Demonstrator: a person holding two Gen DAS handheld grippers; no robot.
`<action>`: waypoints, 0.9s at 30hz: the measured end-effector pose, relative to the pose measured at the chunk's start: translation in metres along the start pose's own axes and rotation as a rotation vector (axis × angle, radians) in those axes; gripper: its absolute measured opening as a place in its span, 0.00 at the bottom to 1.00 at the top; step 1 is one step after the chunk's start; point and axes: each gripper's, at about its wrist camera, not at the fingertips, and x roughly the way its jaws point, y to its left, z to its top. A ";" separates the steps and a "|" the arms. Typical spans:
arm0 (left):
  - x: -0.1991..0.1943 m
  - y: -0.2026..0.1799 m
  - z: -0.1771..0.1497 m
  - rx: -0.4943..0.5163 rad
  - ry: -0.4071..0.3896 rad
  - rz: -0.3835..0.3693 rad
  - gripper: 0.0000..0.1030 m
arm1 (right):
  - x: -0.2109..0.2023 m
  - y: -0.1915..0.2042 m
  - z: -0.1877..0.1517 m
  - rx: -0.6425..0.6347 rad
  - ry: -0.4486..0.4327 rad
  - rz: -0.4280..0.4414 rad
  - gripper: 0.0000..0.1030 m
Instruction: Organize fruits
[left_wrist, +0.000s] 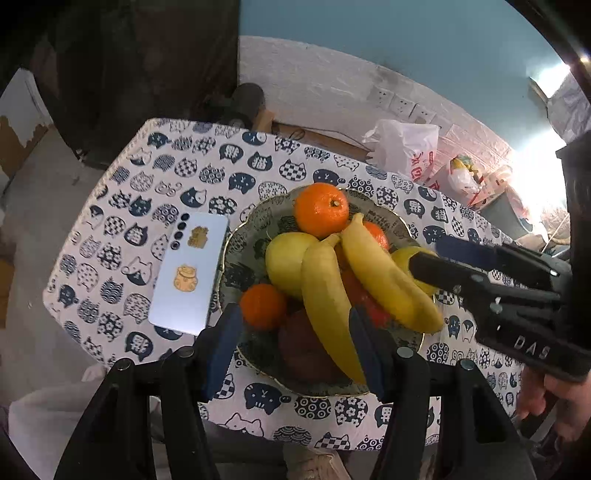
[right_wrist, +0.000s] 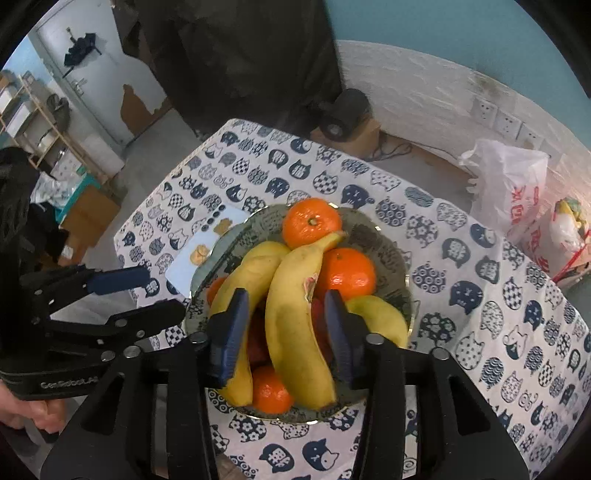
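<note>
A patterned bowl (left_wrist: 240, 236) on the cat-print tablecloth holds two bananas (left_wrist: 328, 295), several oranges (left_wrist: 321, 210), a yellow-green pear (left_wrist: 284, 258) and a dark red fruit (left_wrist: 306, 350). The bowl also shows in the right wrist view (right_wrist: 388, 240). My left gripper (left_wrist: 295, 339) is open, just above the bowl's near side, with nothing held. My right gripper (right_wrist: 286, 332) is open and straddles one banana (right_wrist: 291, 321) without touching it. It enters the left wrist view from the right (left_wrist: 424, 254).
A white phone (left_wrist: 192, 273) with gold cat stickers lies left of the bowl. Plastic bags (left_wrist: 406, 147) and boxes sit on the floor beyond the table's far right edge. A dark curtain hangs at the back.
</note>
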 end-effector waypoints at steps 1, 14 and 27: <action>-0.004 -0.002 -0.001 0.007 -0.007 -0.002 0.66 | -0.004 -0.001 0.000 0.004 -0.004 -0.006 0.49; -0.066 -0.030 -0.005 0.122 -0.148 0.081 0.79 | -0.085 0.004 -0.002 -0.029 -0.173 -0.093 0.74; -0.112 -0.052 -0.013 0.203 -0.261 0.120 0.88 | -0.135 0.005 -0.020 -0.048 -0.249 -0.187 0.78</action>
